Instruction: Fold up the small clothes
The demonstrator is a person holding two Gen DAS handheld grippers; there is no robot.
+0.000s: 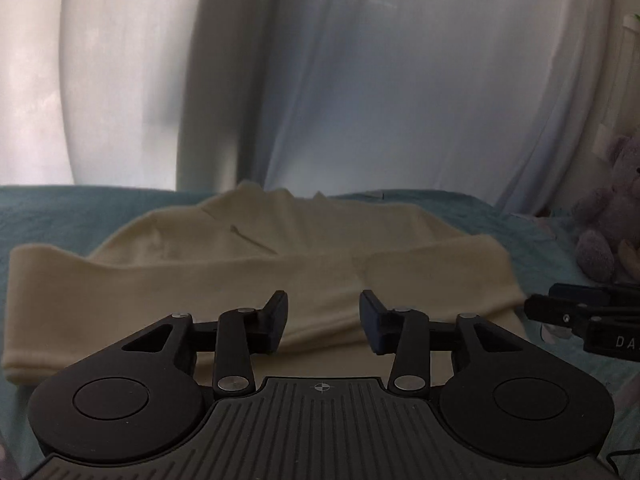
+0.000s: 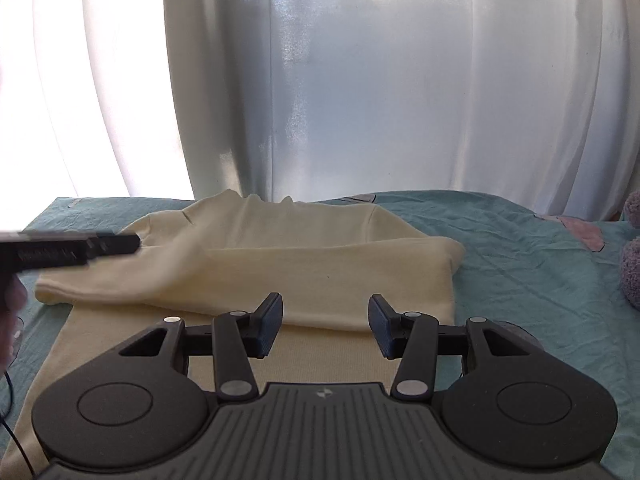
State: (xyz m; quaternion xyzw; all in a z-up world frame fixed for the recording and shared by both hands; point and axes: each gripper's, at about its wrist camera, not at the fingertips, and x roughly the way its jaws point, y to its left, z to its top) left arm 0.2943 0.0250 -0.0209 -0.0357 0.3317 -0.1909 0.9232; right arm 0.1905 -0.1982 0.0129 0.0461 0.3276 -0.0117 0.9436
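Here, a cream sweater (image 2: 280, 248) lies on the teal bedspread (image 2: 520, 264); left gripper (image 1: 323, 322) and right gripper (image 2: 325, 326) hover above its near part, fingers spread, holding nothing.

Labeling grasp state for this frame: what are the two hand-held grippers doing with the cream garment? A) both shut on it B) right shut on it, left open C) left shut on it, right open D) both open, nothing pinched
D: the left hand-held gripper and right hand-held gripper both show a wide gap between their fingers, with the cream garment lying flat on the teal bedcover beyond them.
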